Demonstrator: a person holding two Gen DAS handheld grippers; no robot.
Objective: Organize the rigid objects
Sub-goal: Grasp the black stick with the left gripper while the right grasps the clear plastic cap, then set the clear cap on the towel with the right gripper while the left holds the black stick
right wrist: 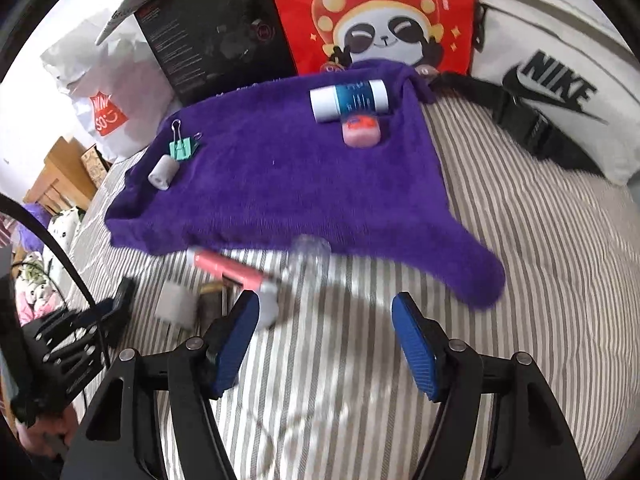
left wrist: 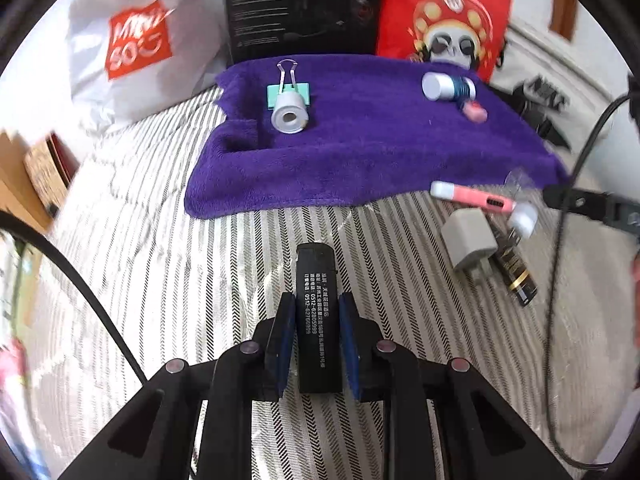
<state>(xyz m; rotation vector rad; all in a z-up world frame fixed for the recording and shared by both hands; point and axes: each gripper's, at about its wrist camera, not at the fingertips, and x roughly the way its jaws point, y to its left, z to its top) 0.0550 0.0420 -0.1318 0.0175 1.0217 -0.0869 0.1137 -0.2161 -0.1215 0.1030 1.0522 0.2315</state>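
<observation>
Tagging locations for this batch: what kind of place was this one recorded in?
Most likely a bedroom at home, with a bed as the work surface. The striped bedding under the purple towel looks quilted and soft, and shopping bags and a Nike bag lean at its far edge.

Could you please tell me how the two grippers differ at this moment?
The left gripper is shut on the black lighter; the right gripper holds nothing. The left's jaws stand close together, the right's wide apart. Both have blue pads and hang over the striped bedding.
</observation>
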